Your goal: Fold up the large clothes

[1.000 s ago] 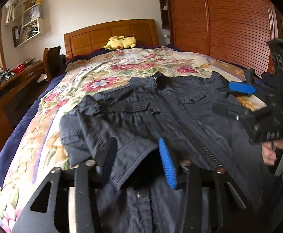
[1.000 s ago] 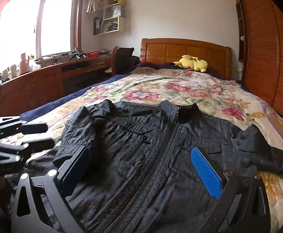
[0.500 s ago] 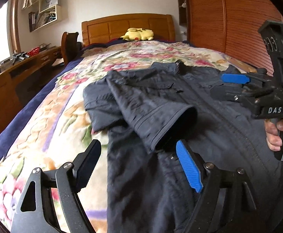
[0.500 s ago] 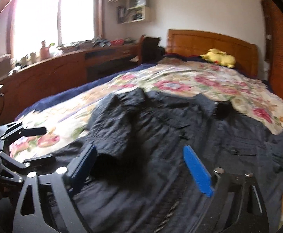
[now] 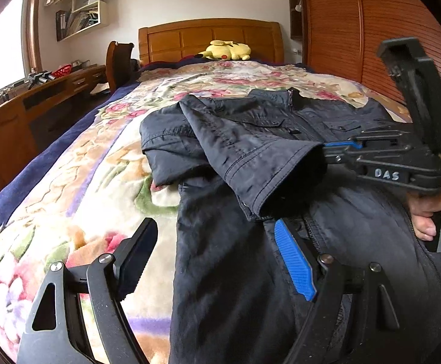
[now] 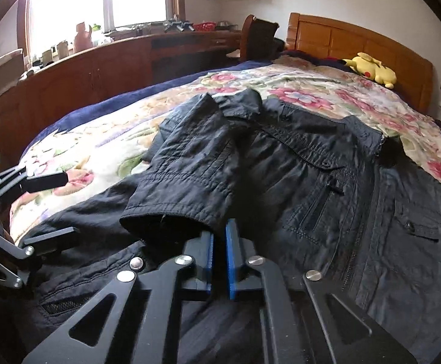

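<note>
Jacket: we found the dark jacket (image 5: 244, 273) lying front-up and zipped on the floral blanket (image 5: 78, 188) — collar toward the headboard (image 5: 208, 41).
Sleeve: we saw one sleeve (image 6: 190, 163) folded across the chest, its cuff (image 6: 172, 212) open toward the cameras.
Right gripper: our right gripper (image 6: 218, 242) had its blue pads nearly together, pinching the edge of that cuff.
Left gripper: our left gripper (image 5: 217, 257) stood with jaws wide apart and holding nothing — one finger over the blanket, the blue-padded one over the jacket's lower front.
Hand: we noted the right hand (image 5: 432, 215) wrapped on the gripper's handle.
Surroundings: a yellow plush toy (image 5: 228, 51) lay by the headboard; a wooden desk (image 6: 123, 60) ran under the window.
</note>
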### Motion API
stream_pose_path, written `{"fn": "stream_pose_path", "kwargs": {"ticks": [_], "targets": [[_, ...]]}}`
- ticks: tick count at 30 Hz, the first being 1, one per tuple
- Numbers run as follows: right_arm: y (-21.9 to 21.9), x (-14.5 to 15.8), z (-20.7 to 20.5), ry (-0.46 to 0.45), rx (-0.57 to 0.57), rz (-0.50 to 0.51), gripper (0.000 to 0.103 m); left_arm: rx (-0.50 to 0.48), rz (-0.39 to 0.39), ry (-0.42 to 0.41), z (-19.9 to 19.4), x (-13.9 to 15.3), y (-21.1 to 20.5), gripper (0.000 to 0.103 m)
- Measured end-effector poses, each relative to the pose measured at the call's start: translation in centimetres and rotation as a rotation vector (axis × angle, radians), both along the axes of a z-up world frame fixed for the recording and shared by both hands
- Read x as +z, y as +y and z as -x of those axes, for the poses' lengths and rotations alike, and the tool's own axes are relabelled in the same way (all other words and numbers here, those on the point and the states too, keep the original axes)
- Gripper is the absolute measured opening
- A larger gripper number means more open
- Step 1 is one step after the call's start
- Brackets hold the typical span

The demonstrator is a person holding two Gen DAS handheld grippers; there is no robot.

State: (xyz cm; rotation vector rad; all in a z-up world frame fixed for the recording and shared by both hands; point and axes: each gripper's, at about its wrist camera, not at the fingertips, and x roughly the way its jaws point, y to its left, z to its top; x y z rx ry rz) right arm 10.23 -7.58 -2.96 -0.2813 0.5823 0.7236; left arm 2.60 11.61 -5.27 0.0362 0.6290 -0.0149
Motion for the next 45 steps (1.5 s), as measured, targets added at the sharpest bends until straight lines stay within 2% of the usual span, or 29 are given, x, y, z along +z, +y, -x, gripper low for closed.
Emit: {"fn": "stream_pose_path", "kwargs": {"ticks": [5,9,16,20,25,30,38,42,44,45], "targets": [[-0.8,0.7,1.0,-0.037,-0.015,-0.052,0.003,0.021,0.023,-0.036,0.5,-0.1,0.3,0.08],[-2.1,1.1,1.5,-0.059,-0.046,-0.116,0.003,0.029,0.007,-0.069,1.0,0.0,0.2,0.08],[-8.2,2.9,3.4,-0.134,-0.146,-0.192,0.002,0.033,-0.034,-0.099,1.6,0.1,-0.3,0.08],[-12.1,2.8,3.7,-0.149,-0.246,-0.17,0.003,0.039,-0.058,-0.111,1.9,0.2,-0.6,0.08],[-16.4,1.6,3.4,-0.124,-0.381,-0.133,0.003,0.027,-0.061,-0.147,2.5,1.0,-1.0,0.08],[-19.5,1.0,3.8,-0.099,-0.447,-0.128,0.003,0.021,-0.05,-0.151,2.4,1.6,-1.0,0.08],[-21.2,2.1,5.2,-0.115,-0.554,-0.134,0.003,-0.013,-0.027,-0.141,2.2,3.3,-2.0,0.08],[-22.3,3.0,5.3,-0.129,-0.621,-0.143,0.012,-0.034,-0.024,-0.146,1.9,4.3,-3.0,0.08],[-22.7,3.3,5.5,-0.129,-0.639,-0.173,0.021,-0.057,-0.021,-0.151,1.6,4.9,-4.0,0.08],[-22.7,3.3,5.6,-0.131,-0.644,-0.183,0.029,-0.07,-0.024,-0.154,1.3,5.2,-4.6,0.08]]}}
